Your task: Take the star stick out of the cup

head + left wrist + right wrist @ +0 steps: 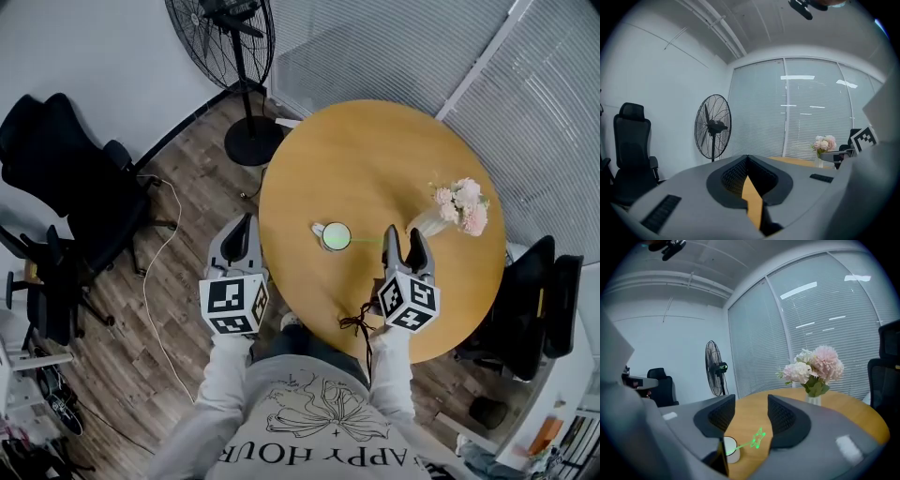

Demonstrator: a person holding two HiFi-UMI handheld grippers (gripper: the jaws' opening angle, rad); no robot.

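A white cup [336, 236] stands near the middle of the round wooden table [375, 150]. A green star stick [367, 240] leans out of it to the right, toward my right gripper [403, 239]. In the right gripper view the cup [731, 449] sits low and the star head [759, 437] shows in the gap ahead of the jaws. The right gripper [751, 404] is open and its pads touch nothing. My left gripper [242, 230] hangs beyond the table's left edge. Its jaws [747, 161] meet at the tips, shut on nothing.
A glass vase of pink flowers [459, 206] stands on the table right of my right gripper, and it shows ahead as the vase [813, 369]. A standing fan [225, 37] is on the floor behind the table. Black office chairs [66, 169] stand at the left and right.
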